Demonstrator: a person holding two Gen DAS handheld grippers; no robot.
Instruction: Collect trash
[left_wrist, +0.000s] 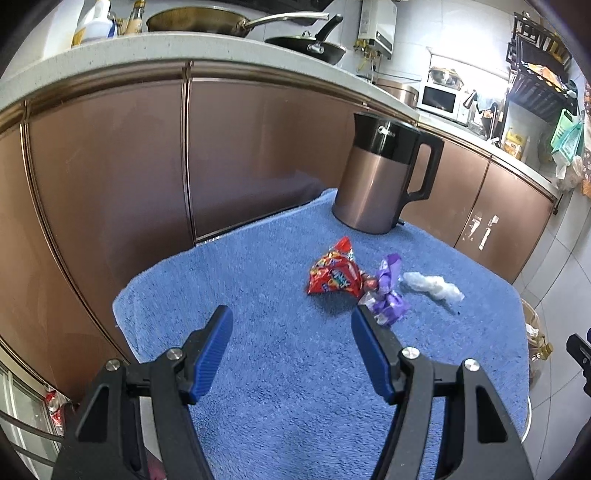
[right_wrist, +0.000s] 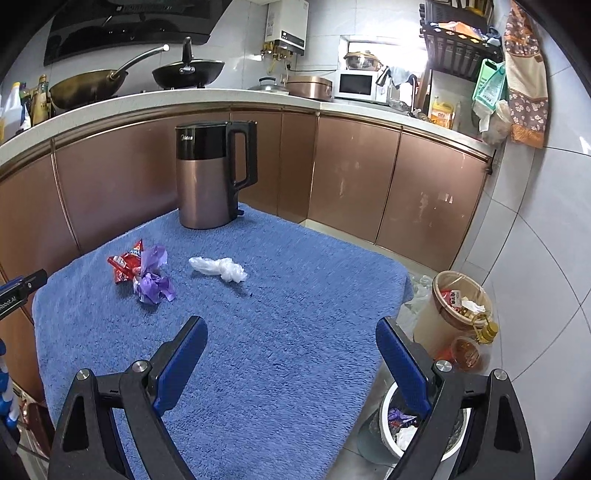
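Item: trash cluster on the blue towel (left_wrist: 258, 369) — red snack wrapper (left_wrist: 334, 275), purple wrapper (left_wrist: 388, 291) touching it, white plastic wad (left_wrist: 432, 286) just beside; I read the left gripper (left_wrist: 291, 319) as nearer, jaws apart and empty, purple wrapper just past its right finger; right gripper (right_wrist: 291, 328) wide, empty; wad (right_wrist: 218, 269) upper left of it, long axis running left-right across the frame.
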